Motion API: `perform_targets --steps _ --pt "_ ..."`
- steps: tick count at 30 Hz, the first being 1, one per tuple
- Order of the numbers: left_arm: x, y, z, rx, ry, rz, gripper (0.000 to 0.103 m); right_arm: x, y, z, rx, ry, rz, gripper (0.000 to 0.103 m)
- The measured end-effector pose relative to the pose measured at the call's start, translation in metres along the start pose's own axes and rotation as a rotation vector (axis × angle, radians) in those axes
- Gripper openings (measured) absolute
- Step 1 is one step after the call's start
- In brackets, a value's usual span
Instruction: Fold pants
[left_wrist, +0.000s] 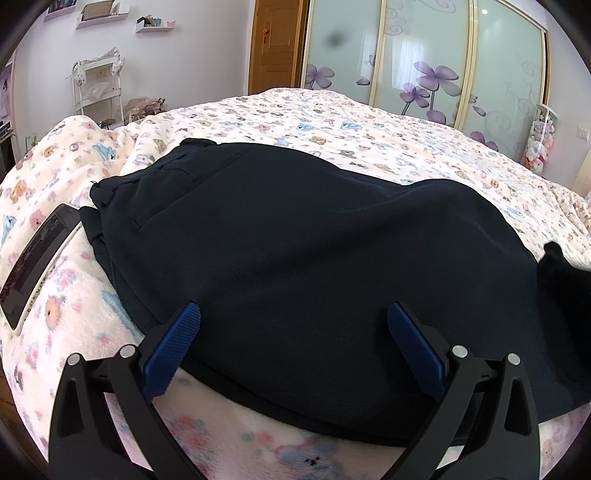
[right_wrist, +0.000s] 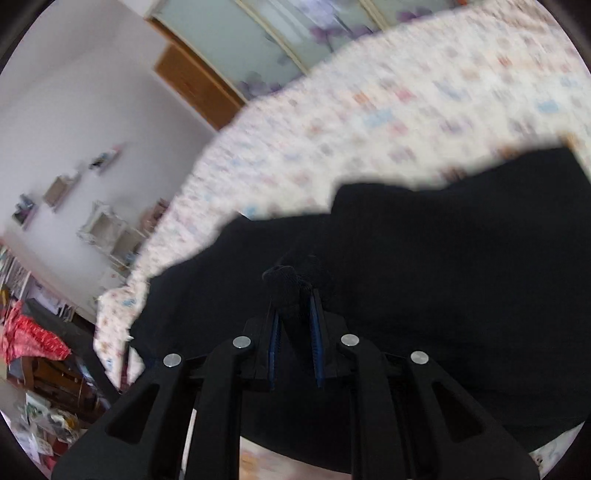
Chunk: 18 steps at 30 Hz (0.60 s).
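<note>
Dark navy pants (left_wrist: 295, 236) lie spread on the bed, waistband and pocket at the far left. My left gripper (left_wrist: 293, 317) is open, its blue-padded fingers (left_wrist: 173, 350) just above the near edge of the pants, holding nothing. In the right wrist view the same pants (right_wrist: 443, 258) fill the lower frame. My right gripper (right_wrist: 293, 299) is shut on a bunched fold of the dark fabric, which sticks up between the fingers. That view is blurred and tilted.
The bed carries a cream blanket (left_wrist: 369, 122) printed with small bears. A phone or tablet (left_wrist: 33, 266) lies on the blanket left of the pants. A white shelf cart (left_wrist: 98, 88), a wooden door (left_wrist: 277, 44) and floral sliding wardrobe doors (left_wrist: 424, 66) stand beyond the bed.
</note>
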<state>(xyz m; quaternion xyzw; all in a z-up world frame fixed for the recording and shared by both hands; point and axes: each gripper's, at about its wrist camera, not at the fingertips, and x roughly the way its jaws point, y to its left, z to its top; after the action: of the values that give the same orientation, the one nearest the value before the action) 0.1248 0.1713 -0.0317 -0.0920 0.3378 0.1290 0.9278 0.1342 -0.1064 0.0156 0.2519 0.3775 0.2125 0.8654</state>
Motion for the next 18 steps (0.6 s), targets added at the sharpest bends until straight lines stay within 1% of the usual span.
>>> perform_targets --steps 2,3,4,6,8,10,11,12,13,14,15,16,18 --pt "0.000 0.000 0.000 0.000 0.000 0.000 0.101 -0.002 0.017 0.002 -0.060 -0.007 0.027 0.015" --pt "0.000 0.000 0.000 0.000 0.000 -0.001 0.101 0.006 0.026 -0.001 -0.096 0.013 0.023 0.015" --pt "0.000 0.000 0.000 0.000 0.000 -0.002 0.101 0.016 0.032 -0.009 -0.145 0.059 0.004 0.015" --pt "0.000 0.001 0.000 -0.003 -0.001 -0.005 0.101 0.038 0.033 -0.023 -0.189 0.139 -0.041 0.015" --pt "0.000 0.001 -0.001 -0.006 -0.003 -0.008 0.101 0.059 0.025 -0.040 -0.220 0.230 -0.103 0.017" --pt "-0.001 0.002 -0.001 -0.008 -0.004 -0.010 0.101 0.058 0.025 -0.044 -0.238 0.210 -0.095 0.018" --pt "0.000 0.001 0.000 -0.009 -0.004 -0.011 0.101 0.056 0.025 -0.042 -0.240 0.219 -0.085 0.025" --pt "-0.001 0.001 -0.001 -0.008 -0.004 -0.010 0.101 0.055 0.024 -0.039 -0.235 0.233 -0.070 0.036" --pt "-0.001 0.001 -0.001 -0.007 -0.003 -0.009 0.101 0.055 0.024 -0.037 -0.227 0.246 -0.050 0.042" --pt "-0.001 0.002 -0.001 -0.007 -0.003 -0.008 0.101 0.051 0.026 -0.036 -0.212 0.252 -0.017 0.056" --pt "-0.001 0.002 -0.001 -0.008 -0.004 -0.009 0.101 0.047 0.029 -0.037 -0.206 0.247 0.024 0.067" --pt "-0.001 0.001 -0.001 -0.008 -0.004 -0.010 0.101 0.049 0.033 -0.040 -0.221 0.261 0.030 0.070" --pt "-0.001 0.001 -0.001 -0.008 -0.004 -0.010 0.101 0.056 0.036 -0.050 -0.285 0.287 -0.013 0.072"
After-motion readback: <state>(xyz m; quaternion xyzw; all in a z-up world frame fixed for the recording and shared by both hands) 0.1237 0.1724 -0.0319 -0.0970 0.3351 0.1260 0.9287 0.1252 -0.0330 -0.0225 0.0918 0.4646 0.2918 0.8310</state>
